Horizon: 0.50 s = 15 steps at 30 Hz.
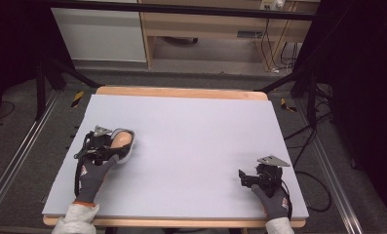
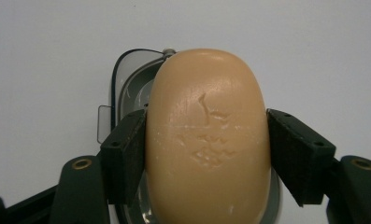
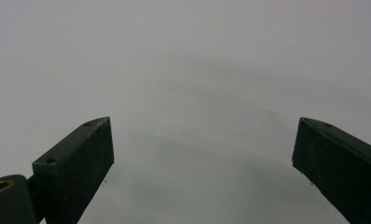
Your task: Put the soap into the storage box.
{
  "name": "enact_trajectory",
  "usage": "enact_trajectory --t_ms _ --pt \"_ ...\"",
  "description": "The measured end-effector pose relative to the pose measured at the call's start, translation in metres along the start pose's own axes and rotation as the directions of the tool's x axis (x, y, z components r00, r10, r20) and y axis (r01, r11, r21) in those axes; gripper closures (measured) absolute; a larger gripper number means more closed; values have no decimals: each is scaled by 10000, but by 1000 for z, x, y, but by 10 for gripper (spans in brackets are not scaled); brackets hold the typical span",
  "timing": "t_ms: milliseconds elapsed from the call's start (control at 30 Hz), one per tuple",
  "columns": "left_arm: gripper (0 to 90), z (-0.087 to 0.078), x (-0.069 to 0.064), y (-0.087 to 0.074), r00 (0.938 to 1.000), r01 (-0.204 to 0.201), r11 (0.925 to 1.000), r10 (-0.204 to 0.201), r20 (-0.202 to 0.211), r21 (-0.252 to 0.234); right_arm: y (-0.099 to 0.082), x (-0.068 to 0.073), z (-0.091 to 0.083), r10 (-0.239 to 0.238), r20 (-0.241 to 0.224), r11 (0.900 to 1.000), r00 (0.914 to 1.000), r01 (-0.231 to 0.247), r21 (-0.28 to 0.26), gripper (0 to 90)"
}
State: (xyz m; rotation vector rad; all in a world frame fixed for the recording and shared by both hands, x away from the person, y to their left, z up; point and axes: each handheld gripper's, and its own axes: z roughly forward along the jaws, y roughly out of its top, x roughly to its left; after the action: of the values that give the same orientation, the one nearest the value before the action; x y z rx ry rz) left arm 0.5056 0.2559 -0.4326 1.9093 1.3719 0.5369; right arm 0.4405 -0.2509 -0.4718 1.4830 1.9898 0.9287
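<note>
Soap bar point(image 2: 207, 140) between left gripper point(image 2: 206, 149) jaws

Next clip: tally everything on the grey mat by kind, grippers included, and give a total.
Soap bar, tan: 1
Soap dish, clear with dark rim: 1
Grippers: 2, the left gripper shut on the soap bar over the dish, the right gripper open above bare mat
Total: 4

— How do the hands sit?
— Both gloved, forearms coming in from the near edge. The left gripper point(image 1: 114, 145) reaches forward at the left, its fingers point(image 2: 127, 154) pressed against something between them.
— And the other?
— The right gripper point(image 1: 243, 178) sits low at the right, fingers point(image 3: 80, 163) spread wide apart.
</note>
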Motion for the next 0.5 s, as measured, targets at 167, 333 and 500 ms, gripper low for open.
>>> enact_trajectory --t_ms 167,333,500 --pt "315 0 0 0 10000 24 10000 -24 -43 -9 0 0 0 -18 -4 10000 10000 18 6 57" --pt "311 0 2 -1 9999 141 9999 -141 -78 -50 0 0 0 0 -1 10000 10000 0 2 56" --pt "306 0 1 -1 9999 126 9999 -126 -31 -112 0 0 0 -7 5 10000 10000 7 3 56"
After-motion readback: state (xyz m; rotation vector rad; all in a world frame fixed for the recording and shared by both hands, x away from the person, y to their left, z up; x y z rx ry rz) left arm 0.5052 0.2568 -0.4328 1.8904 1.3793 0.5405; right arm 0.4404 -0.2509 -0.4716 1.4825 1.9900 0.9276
